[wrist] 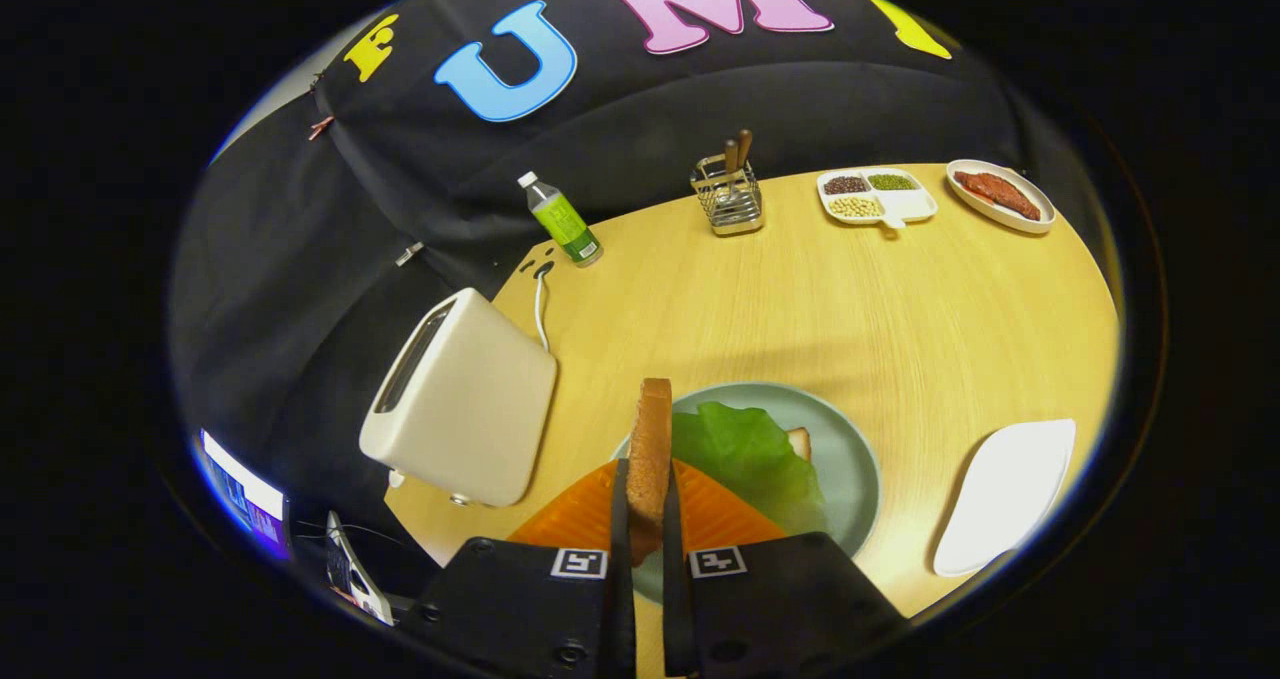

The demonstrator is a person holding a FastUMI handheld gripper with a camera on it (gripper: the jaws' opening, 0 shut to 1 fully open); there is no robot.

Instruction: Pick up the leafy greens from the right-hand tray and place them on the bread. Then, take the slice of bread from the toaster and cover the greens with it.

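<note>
Bright even light, soft shadows, strong fisheye bending at edges.

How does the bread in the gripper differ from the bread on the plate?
The held bread slice stands on edge, clamped between the fingers of the gripper; the plate's bread lies flat. The held slice is fully exposed, while the other sits under the lettuce with just a corner peeking out. Both hang over or rest on the green plate.

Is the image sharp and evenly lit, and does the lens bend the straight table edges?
In the gripper view, the gripper is shut on the bread slice, which looks sharp; the table is evenly lit, with a soft shadow band across it; its edges curve from fisheye distortion; the white tray looks nearly overexposed.
</note>
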